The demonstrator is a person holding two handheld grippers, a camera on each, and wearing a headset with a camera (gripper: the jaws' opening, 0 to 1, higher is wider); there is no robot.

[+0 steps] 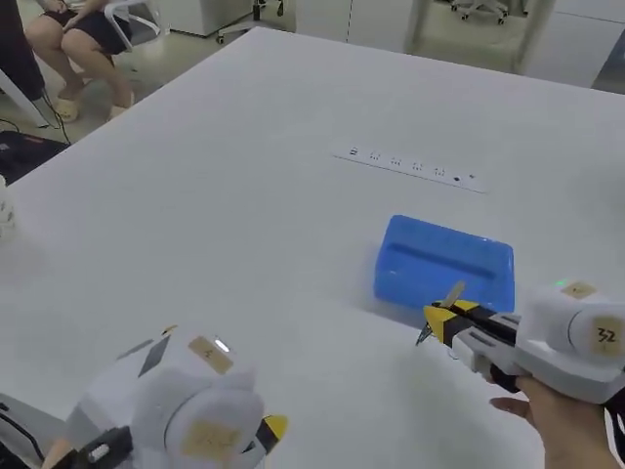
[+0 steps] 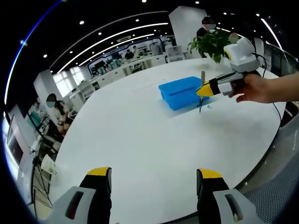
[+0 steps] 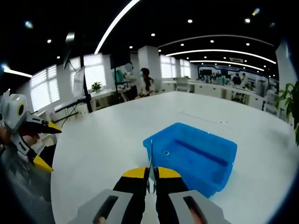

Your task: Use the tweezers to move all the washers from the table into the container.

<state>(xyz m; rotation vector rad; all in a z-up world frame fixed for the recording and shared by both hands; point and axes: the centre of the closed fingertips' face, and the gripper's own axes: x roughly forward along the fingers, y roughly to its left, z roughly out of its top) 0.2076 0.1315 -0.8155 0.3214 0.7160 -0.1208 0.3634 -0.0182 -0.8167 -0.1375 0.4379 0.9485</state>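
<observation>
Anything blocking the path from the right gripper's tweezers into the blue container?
Nothing visible. The right gripper is shut on the tweezers, whose tips sit just at the blue container by its near wall, with bare table alongside.

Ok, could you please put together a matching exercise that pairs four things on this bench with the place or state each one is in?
Things
1. tweezers
2. left gripper
3. power strip
4. blue container

Places or states
A. open-topped, standing on the table close to the tweezers' tips
B. jaws wide apart, holding nothing
C. clamped in the shut right gripper
D. lying flat on the table, on the far side of the blue container from the person

Pairs: 1-C, 2-B, 3-D, 4-A
</observation>
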